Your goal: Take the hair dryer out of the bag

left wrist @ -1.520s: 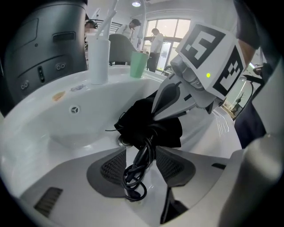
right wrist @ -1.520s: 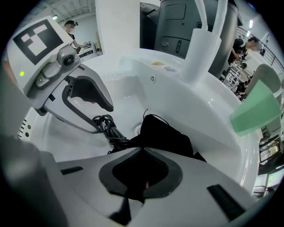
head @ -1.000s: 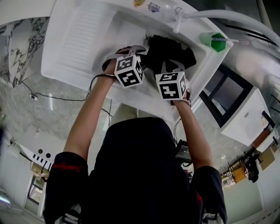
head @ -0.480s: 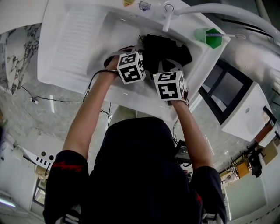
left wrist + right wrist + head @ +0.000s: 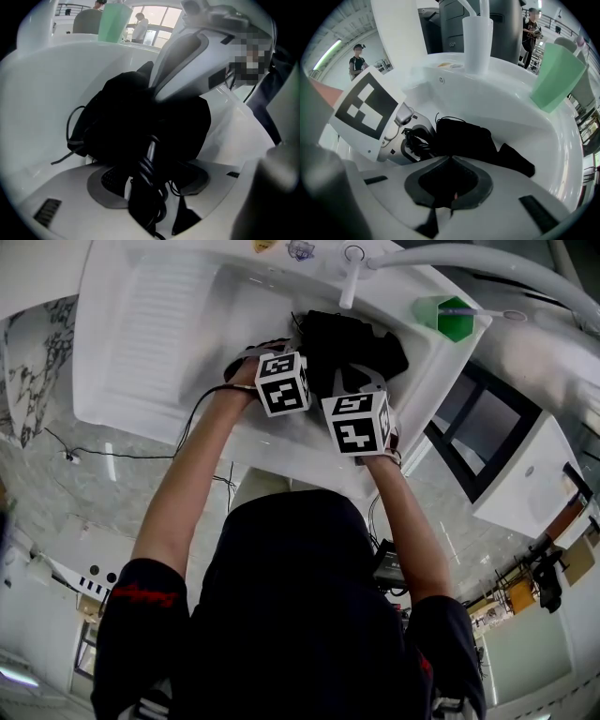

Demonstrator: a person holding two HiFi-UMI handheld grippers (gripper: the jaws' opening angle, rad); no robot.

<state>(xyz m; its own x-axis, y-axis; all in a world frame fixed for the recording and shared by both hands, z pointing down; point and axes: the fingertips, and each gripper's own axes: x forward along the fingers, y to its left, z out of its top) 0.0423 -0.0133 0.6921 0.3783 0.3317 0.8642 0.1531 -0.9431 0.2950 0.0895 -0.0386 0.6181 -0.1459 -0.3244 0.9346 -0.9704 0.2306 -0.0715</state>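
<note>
The black bag (image 5: 361, 348) lies in the white sink (image 5: 169, 324); the right gripper (image 5: 449, 185) has its fingers pressed together, pinching the bag's cloth; the left gripper (image 5: 152, 180) has just been opening, fingers spread wide; the dryer's coiled cord (image 5: 143, 211) pokes from the bag between them; the rest is hidden inside.

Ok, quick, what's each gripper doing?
Left gripper: open, jaws just been opening, cord between them, not gripped.
Right gripper: shut on bag.
</note>
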